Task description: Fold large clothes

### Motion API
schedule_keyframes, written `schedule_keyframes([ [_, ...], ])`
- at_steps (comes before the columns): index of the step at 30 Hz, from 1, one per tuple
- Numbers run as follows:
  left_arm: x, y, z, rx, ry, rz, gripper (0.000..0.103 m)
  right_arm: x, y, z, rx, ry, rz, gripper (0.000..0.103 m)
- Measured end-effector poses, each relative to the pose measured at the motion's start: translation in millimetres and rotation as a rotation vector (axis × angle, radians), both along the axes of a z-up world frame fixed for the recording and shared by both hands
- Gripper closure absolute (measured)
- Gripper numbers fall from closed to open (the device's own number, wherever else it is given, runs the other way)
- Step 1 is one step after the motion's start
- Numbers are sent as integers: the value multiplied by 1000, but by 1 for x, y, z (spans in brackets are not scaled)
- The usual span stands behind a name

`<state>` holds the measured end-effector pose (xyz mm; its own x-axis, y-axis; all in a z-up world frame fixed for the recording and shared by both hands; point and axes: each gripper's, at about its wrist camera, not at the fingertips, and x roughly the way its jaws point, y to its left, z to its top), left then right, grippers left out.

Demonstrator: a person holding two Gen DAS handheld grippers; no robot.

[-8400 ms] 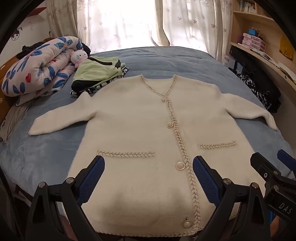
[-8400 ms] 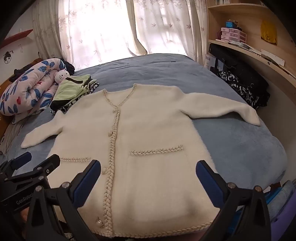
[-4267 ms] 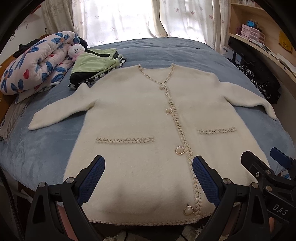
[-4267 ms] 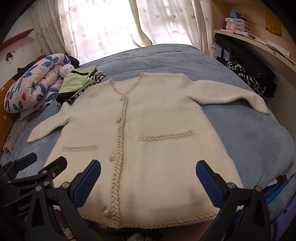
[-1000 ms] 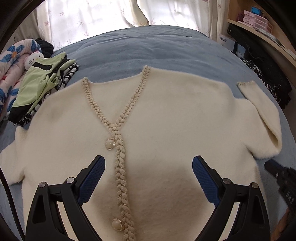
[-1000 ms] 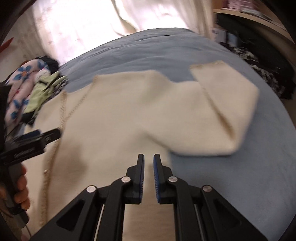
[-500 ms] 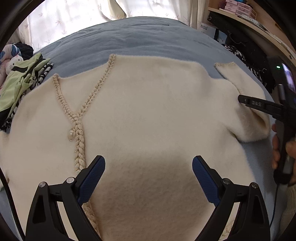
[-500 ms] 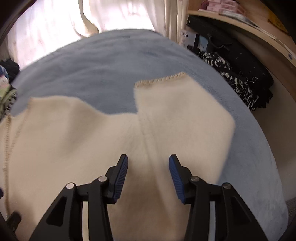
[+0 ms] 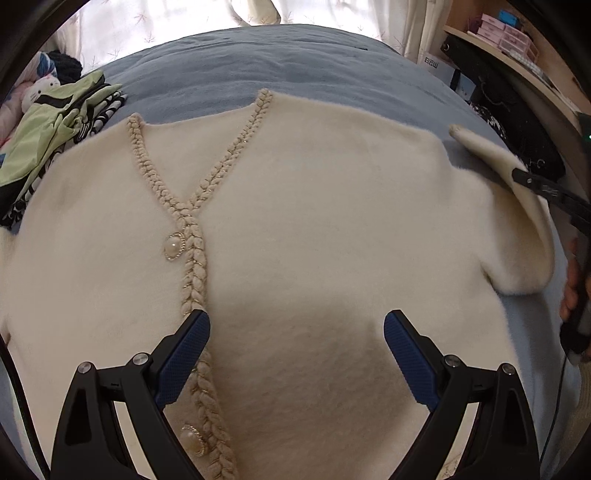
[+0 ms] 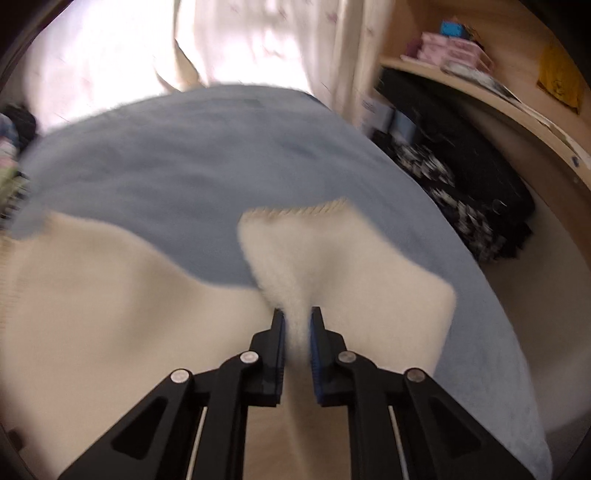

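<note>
Cream sleeve [image 10: 295, 280] pinched in the right gripper [image 10: 297, 328] jaws, just closed; left gripper [image 9: 295, 347] jaws spread above the cardigan [image 9: 295, 221].

The cardigan [image 9: 314, 221] is fuzzy cream knit with braided rope-like trim [image 9: 192, 258] and glossy pearl buttons [image 9: 173, 246]. The bed [image 9: 258, 62] wears matt blue plush. Each tool [image 9: 297, 339] is matt black plastic with dimpled blue pads [image 9: 408, 354] and shiny metal screws [image 9: 141, 359].

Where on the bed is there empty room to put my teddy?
The blue blanket is bare between the cardigan neckline and the curtains. The corner by the green clothes pile is crowded, and the cardigan covers the near part.
</note>
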<state>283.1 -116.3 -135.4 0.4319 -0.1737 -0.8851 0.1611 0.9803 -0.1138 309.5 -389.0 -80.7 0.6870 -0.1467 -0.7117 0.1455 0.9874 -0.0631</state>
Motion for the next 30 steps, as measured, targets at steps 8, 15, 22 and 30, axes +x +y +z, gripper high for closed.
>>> schedule_keyframes([
  [8,-8,35,15,-174,-3,31,9,-82,95,19,59,28,404,87],
  [15,-8,80,-17,-325,132,79,9,-122,129,-51,13,240,470,72],
  [22,0,78,-16,-416,124,57,9,-152,104,-56,304,201,333,72],
  [30,12,33,-16,-401,115,-54,10,-158,88,-76,420,184,245,72],
])
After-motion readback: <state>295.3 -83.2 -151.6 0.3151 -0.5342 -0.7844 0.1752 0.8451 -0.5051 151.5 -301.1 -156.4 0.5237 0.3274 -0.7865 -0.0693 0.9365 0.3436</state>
